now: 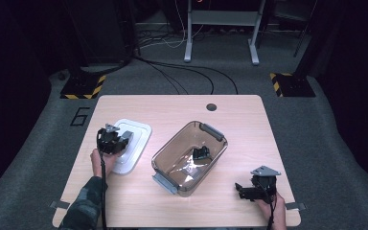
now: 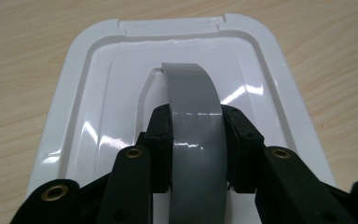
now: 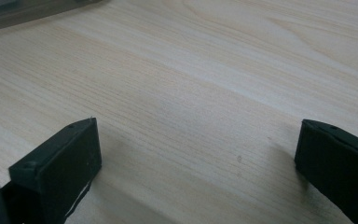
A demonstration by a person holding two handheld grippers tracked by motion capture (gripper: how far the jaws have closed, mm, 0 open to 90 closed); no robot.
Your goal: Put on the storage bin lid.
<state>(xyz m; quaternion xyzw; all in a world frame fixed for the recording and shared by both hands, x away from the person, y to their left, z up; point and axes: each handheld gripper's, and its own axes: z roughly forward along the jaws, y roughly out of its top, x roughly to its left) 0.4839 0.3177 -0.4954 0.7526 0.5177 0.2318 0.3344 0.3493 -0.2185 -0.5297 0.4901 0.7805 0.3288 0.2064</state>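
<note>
Right tongs (image 1: 243,190) rest apart near the surface's (image 1: 230,120) front-right corner, while left tongs (image 2: 198,140) clamp the white lid's (image 2: 93,93) grey handle (image 2: 193,98).

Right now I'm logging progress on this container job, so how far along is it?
Done: the left gripper has shut on the grey handle of the white lid, which lies flat on the table. In hand: that grip. Left, probably: lifting the lid onto the open clear container, which has a small dark item inside. The right gripper rests open.
</note>
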